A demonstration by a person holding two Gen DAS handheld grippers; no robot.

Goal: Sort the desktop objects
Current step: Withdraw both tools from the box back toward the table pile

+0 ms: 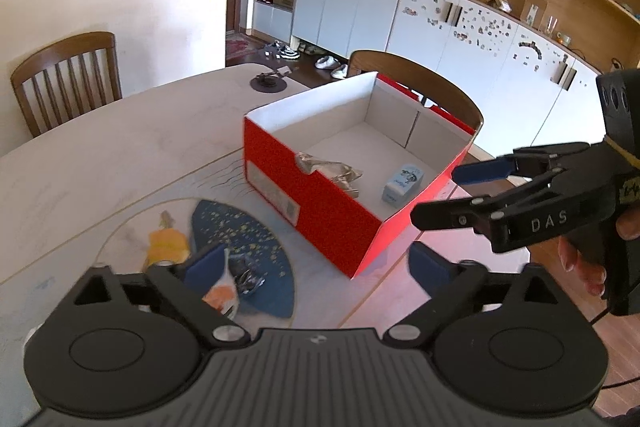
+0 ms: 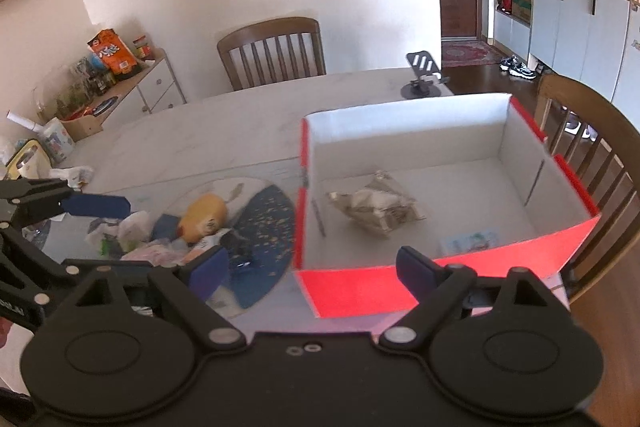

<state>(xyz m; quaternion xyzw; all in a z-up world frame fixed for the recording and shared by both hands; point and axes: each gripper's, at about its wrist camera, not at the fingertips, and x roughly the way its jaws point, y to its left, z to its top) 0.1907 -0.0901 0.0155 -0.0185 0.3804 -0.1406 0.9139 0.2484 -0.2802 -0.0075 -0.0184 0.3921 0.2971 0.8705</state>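
- So far you have only part of the sorting done: the red box (image 2: 440, 283) on the worktop (image 1: 100, 155) holds two things, and a pile is left outside it.
- Nearest you, your left tool (image 1: 316, 263) has its blue pads spread wide and nothing between them; it hangs above the worktop with the blue mat (image 1: 260, 259) below it.
- Your right tool (image 2: 312, 269) is likewise spread wide and empty, its pads astride the box's near left corner in its own view, touching nothing that I can see.
- Just beyond the tools, the leftover heap lies on and beside the blue mat: a yellow-orange toy (image 2: 204, 217), crumpled white wrappers (image 2: 128, 231), and a small dark crinkled piece (image 1: 248, 279).
- Farther on, inside the box, a crumpled silver-beige packet (image 2: 376, 207) rests near the middle of the floor, and a small pale-blue pack (image 1: 402, 185) lies by the near wall, apart from it.
- In my judgement, most of the work is still ahead: each item in the heap needs picking up and dropping in the box.
- Farthest out on the worktop, a black phone stand (image 2: 422, 81) sits alone beyond the box.
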